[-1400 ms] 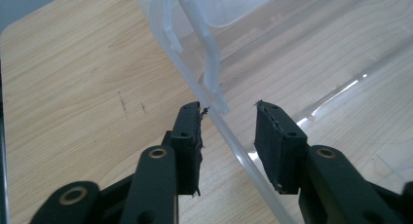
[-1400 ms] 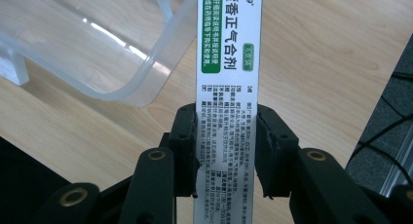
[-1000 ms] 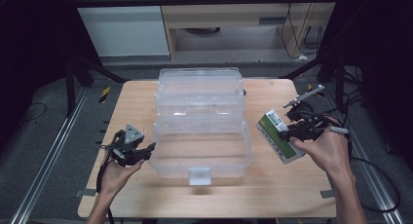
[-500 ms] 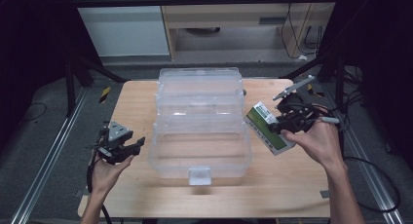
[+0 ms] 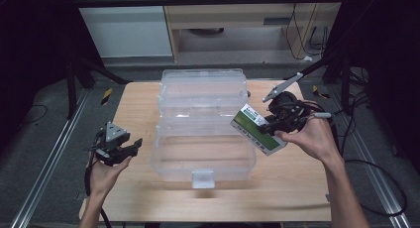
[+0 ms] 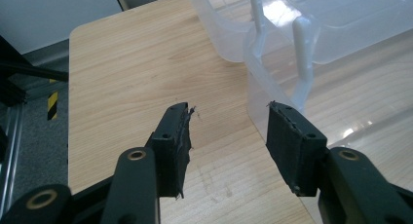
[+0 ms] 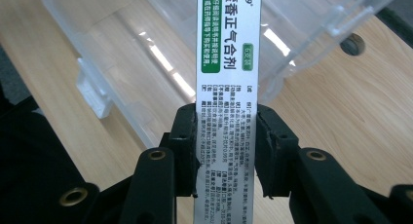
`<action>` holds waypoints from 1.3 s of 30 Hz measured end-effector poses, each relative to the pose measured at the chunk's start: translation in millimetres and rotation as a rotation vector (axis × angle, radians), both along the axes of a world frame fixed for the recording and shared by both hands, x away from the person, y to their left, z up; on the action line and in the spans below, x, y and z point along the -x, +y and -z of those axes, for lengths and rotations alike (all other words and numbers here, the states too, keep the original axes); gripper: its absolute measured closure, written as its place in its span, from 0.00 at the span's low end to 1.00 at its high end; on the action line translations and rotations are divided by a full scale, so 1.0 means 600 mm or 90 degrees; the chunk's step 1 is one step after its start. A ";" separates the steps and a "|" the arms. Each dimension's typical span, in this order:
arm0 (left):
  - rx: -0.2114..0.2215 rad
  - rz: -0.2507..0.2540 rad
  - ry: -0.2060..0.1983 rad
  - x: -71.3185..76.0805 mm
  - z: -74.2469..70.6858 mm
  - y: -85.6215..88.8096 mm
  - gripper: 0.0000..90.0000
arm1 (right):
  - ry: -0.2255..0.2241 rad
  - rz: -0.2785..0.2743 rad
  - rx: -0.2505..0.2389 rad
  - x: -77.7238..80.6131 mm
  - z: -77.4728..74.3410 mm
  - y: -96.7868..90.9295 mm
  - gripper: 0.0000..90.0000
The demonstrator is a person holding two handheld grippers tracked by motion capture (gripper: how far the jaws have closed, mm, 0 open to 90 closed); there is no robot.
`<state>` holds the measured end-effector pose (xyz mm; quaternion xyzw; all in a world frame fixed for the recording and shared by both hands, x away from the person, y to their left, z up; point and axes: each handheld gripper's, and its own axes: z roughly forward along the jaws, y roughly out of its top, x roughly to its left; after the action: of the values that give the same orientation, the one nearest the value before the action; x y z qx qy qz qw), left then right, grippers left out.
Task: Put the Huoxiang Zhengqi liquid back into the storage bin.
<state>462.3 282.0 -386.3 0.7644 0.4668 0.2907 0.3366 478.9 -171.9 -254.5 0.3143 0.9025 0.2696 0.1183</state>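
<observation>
Your right tongs (image 5: 267, 127) are clamped on a green-and-white medicine box (image 5: 257, 129); in the right gripper view both pads (image 7: 187, 131) press its narrow sides, with the printed face of the medicine box (image 7: 228, 63) running up between the jaws. From the high view, the box hangs tilted over the 3 o'clock edge of the clear plastic bin (image 5: 203, 158), its far end reaching in over the bin's rim and its near end toward your right hand (image 5: 312, 139).

Your left tongs (image 5: 130, 147) hold nothing. In the left gripper view the left tongs (image 6: 229, 136) stand well apart, with bare wooden table (image 6: 131, 68) showing between them; the right-hand pad (image 6: 292, 146) sits just beside the bin's wall (image 6: 258, 97), and I cannot tell whether it touches. From the high view, your left hand (image 5: 106, 168) is at the table's 8 o'clock, apart from the bin, near the table's left edge.

The bin stands open in the middle of the table (image 5: 297, 193), its lid (image 5: 203, 91) folded back toward 12 o'clock and its latch (image 5: 203, 178) facing 6 o'clock.
</observation>
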 end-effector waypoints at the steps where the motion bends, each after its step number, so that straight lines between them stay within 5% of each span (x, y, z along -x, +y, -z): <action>1: -0.001 -0.001 0.001 0.000 0.000 0.001 0.56 | 0.000 -0.014 0.003 -0.002 0.001 0.003 0.72; 7: -0.004 -0.001 0.005 -0.002 0.002 0.001 0.56 | 0.005 -0.046 0.004 -0.008 0.000 0.017 0.72; 17: -0.008 -0.008 0.012 -0.006 0.008 0.004 0.56 | 0.000 -0.158 0.008 -0.017 0.003 0.052 0.72; 39: -0.013 -0.019 0.012 -0.009 0.011 0.011 0.56 | 0.000 -0.272 0.071 -0.037 0.036 0.101 0.72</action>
<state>467.4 288.7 -392.8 0.7634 0.4783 0.2931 0.3202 501.2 -111.2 -276.3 0.1089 0.9621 0.2383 0.0755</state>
